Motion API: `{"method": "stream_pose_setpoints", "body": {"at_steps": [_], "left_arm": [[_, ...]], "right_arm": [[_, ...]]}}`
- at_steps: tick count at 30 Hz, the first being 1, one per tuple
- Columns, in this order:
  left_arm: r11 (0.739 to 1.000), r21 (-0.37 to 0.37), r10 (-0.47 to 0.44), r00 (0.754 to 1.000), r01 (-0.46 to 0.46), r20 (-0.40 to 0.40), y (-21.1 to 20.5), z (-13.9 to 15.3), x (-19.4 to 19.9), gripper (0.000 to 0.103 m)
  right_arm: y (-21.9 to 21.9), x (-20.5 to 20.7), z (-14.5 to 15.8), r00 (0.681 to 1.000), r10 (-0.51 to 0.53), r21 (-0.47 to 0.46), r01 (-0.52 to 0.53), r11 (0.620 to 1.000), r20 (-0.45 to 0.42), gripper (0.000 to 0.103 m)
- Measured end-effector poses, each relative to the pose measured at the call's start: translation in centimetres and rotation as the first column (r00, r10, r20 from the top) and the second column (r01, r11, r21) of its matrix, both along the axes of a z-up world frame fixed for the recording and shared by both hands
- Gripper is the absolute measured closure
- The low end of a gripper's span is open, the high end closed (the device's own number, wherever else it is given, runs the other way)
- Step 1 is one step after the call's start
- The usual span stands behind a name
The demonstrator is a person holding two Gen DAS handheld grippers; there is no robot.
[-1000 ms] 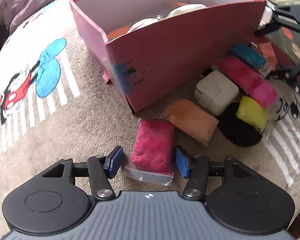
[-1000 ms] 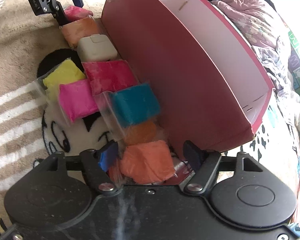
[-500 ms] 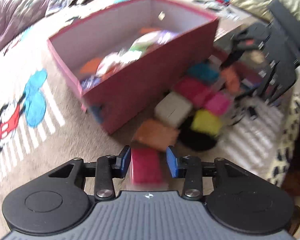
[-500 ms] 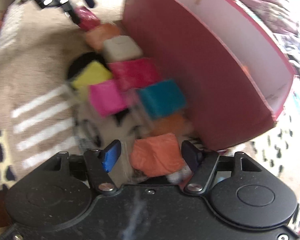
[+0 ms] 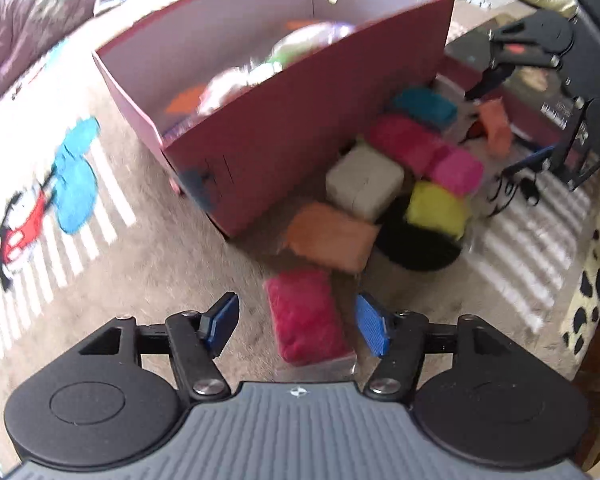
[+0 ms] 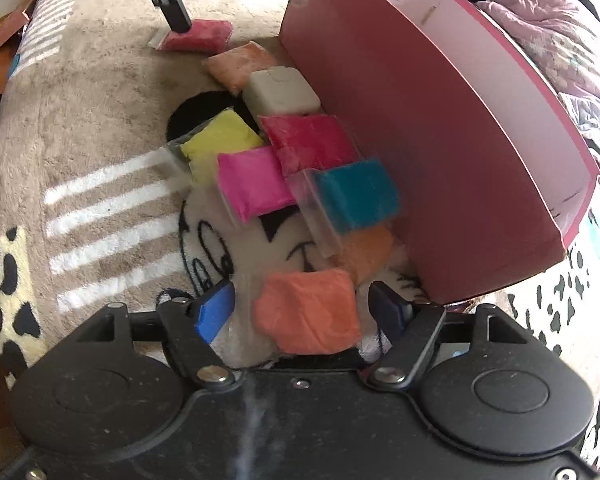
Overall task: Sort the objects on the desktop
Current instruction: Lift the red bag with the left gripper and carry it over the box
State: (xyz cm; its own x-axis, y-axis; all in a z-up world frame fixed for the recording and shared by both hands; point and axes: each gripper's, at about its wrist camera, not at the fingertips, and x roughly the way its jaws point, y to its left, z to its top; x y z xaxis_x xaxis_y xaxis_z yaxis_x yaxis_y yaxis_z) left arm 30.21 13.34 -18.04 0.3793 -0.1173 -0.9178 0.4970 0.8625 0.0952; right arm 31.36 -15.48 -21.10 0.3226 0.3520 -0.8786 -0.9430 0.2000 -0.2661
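Left gripper (image 5: 298,326) spread, straddling crimson clay packet (image 5: 306,316) before red box (image 5: 300,128); right gripper (image 6: 302,308) spread around orange clay packet (image 6: 310,312) beside box, pre-grasp

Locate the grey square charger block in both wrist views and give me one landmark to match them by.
Left wrist view: the grey charger block sits right of centre, at the foot of the red box, just behind the pale orange packet.
Right wrist view: it sits above centre, against the box's outer wall, between the pale orange packet and the crimson packet.
Shared landmark: the yellow packet on the black patch.
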Motion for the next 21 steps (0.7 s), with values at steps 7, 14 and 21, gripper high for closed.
{"method": "stream_pose_setpoints", "body": {"at_steps": [7,14,21], "left_arm": [[1.000,0.002,0.028,1.000,-0.028,-0.013,0.3,-2.2,0.4,0.047],[0.999,-0.001,-0.037,0.999,0.037,0.023,-0.7,0.3,-0.5,0.062],[0.992,-0.087,-0.074,0.987,0.087,0.144,-2.0,5.8,-1.1,0.062]], "right_arm": [[0.0,-0.2,0.2,0.999,0.025,-0.009,-0.025,1.000,0.026,0.029],[0.7,0.0,0.1,0.999,0.032,-0.009,-0.031,0.999,0.029,0.029],[0.8,-0.3,0.1,0.998,0.042,-0.018,-0.042,0.999,0.052,0.027]]}}
